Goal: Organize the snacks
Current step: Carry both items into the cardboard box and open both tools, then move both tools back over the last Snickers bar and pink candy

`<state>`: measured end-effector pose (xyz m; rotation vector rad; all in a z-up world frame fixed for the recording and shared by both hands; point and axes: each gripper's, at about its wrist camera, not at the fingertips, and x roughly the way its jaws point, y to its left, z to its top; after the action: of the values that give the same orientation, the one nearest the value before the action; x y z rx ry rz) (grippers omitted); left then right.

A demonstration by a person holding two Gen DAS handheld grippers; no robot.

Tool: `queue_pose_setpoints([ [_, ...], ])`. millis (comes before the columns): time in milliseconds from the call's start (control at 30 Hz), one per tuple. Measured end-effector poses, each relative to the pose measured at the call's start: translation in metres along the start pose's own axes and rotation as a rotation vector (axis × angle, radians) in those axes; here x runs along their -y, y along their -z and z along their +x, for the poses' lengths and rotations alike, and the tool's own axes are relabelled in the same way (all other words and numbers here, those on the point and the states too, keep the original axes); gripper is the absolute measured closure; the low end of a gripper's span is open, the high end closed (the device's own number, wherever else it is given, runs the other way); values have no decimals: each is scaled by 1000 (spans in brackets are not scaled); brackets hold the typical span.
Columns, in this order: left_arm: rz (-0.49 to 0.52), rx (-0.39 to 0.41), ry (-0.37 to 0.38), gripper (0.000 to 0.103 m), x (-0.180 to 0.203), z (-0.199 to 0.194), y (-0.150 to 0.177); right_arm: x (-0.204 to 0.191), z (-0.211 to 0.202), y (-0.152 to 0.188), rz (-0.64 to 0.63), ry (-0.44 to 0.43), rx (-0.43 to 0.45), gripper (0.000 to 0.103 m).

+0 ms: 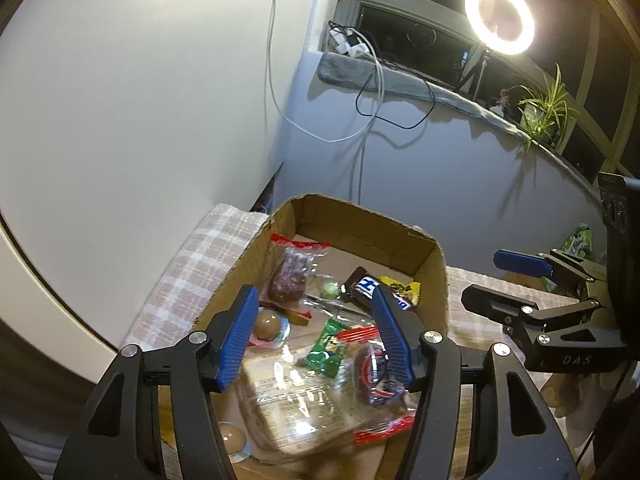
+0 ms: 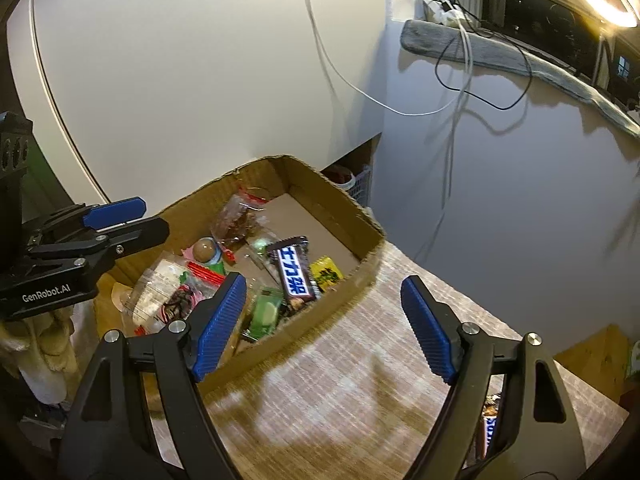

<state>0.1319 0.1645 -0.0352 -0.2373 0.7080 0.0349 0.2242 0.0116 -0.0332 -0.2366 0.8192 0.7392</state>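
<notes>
We see the bench (image 2: 360, 380) under its checked cloth carrying the cardboard box (image 1: 434, 280), where the snacks lie; our left tongs (image 1: 316, 336) hang spread and empty above the box; our right tongs (image 2: 324, 328) are likewise released, holding nothing, over the cloth just beside the box; inside lie a clear packet (image 1: 296, 404), a chocolate bar (image 2: 294, 276), a green sweet (image 1: 324, 350) and a brown egg (image 1: 267, 324).
</notes>
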Motion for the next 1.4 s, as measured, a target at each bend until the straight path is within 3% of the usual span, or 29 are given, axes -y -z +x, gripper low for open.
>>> queue_pose_setpoints([
  [400,60,35,28,44,32,-16,2,28,-29,17,33,38,18,20],
  [767,106,21,107,44,76,-15,7,73,-68,51,71,117,16,20],
  [1033,147,-25,180,44,119,0,16,132,-97,92,162,196,-10,20],
  [1400,173,-122,263,44,173,29,32,170,-96,133,214,196,-56,20],
])
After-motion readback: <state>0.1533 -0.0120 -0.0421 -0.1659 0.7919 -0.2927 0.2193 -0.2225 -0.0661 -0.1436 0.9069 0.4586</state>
